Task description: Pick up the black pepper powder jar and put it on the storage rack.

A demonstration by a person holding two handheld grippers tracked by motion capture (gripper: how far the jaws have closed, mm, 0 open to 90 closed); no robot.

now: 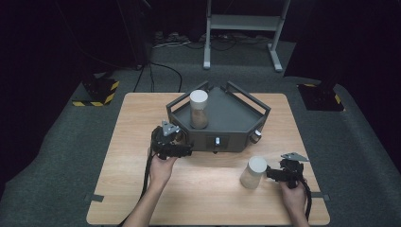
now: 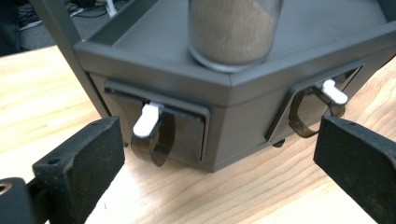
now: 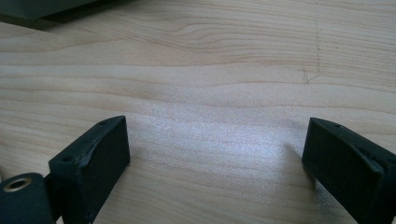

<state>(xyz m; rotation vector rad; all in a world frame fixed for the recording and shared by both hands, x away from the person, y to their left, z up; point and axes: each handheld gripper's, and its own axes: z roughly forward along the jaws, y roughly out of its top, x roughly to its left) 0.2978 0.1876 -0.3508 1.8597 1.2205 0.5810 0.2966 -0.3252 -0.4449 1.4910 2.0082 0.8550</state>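
The grey tray stand [image 1: 236, 120] is sitting at the far middle of the wooden bench [image 1: 142, 189] in the high view, carrying one tall jar [image 1: 199, 109] with a white lid and brownish filling on its top deck. You are holding the left gripper [image 1: 187, 150] right at the stand's front left corner, its fingers pointing toward the near wall, while your left hand [image 1: 161, 168] is gripping it from below. A second white-lidded jar [image 1: 254, 172] is standing on the bench toward the near right, and you are holding the right gripper [image 1: 270, 175] just beside it on its right, with the right hand [image 1: 293, 194] behind. In the left gripper view, the fingers [image 2: 81, 163] are spread wide and gripping nothing, and between them the stand's corner [image 2: 219, 126] is facing you; two recessed drawer fronts are showing, each with a white latch [image 2: 148, 119] over a dark translucent pull loop, the other latch [image 2: 334, 91] lying farther right. The filled jar's base [image 2: 233, 32] is resting on the deck above that corner. In the right gripper view, the fingers [image 3: 93, 158] are likewise spread apart and holding nothing, looking down at bare wood grain, with a dark edge of the stand [image 3: 42, 14] showing in the upper left corner.
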